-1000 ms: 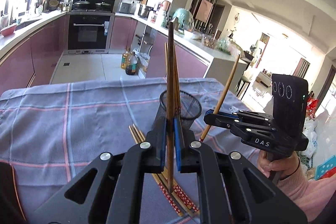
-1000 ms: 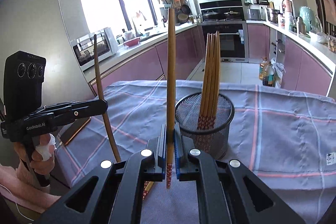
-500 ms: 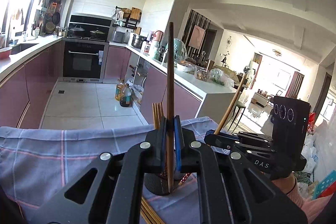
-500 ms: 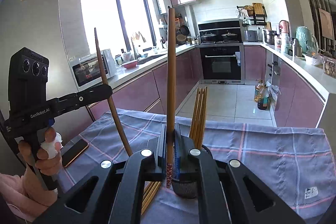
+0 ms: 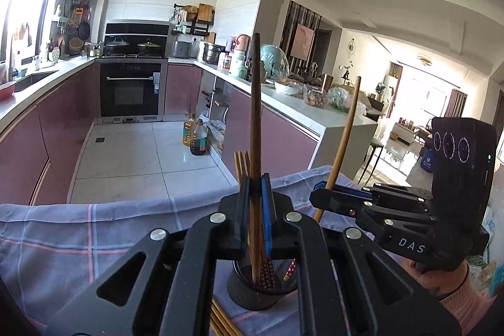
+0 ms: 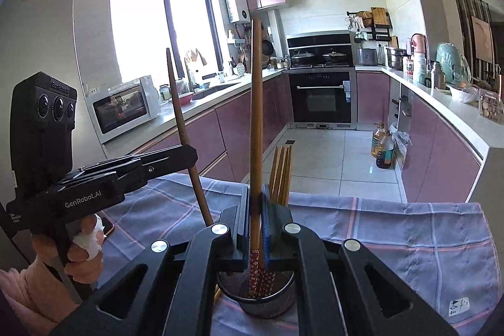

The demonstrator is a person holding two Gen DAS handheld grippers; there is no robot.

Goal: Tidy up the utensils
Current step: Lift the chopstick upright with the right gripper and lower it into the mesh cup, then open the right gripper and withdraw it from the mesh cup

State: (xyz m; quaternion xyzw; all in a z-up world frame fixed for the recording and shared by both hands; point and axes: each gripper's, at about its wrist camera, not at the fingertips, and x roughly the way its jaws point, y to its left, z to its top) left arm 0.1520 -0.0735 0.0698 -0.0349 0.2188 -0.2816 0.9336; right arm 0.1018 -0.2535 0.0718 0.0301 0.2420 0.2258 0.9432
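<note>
Left wrist view
Your left gripper (image 5: 255, 203): its fingers are pinched on a single dark brown chopstick (image 5: 255, 115).
Chopstick axis: the long axis runs nearly straight up the frame, thin tip high against the kitchen behind, lower end dipping into the mesh holder (image 5: 261, 288).
Chopstick look: smooth brown wood, slim, narrowing toward the top.
Mesh holder: a black wire cup standing on the checked cloth (image 5: 63, 241), just below your fingers; it holds several chopsticks with red patterned ends down and plain tips up.
Loose chopsticks (image 5: 220, 323): a few lie flat on the cloth beside the holder's base, pointing toward the lower edge.
Your right gripper (image 5: 324, 194): at right, clamped on a lighter brown chopstick (image 5: 345, 134) that leans slightly right at the top, its patterned end down at the holder's rim.

Right wrist view
Your right gripper (image 6: 255, 210): fingers pressed onto one chopstick (image 6: 255, 122), nothing else between them.
Chopstick axis: close to vertical, tapered tip up, red patterned end (image 6: 253, 270) down inside the mesh holder (image 6: 258, 301).
Chopstick look: warm brown shaft, red band with pale dots at the thick end.
Holder contents (image 6: 282, 175): a cluster of plain tips stands upright just right of your held stick.
Your left gripper (image 6: 189, 155): at left, held in a hand (image 6: 83, 254) with a wrapped finger, nipping a dark chopstick (image 6: 182, 128) that tilts left at the top; whether its lower end is inside the holder you cannot tell from here.
Cloth (image 6: 409, 241): grey-blue with pink lines, under the holder.
</note>
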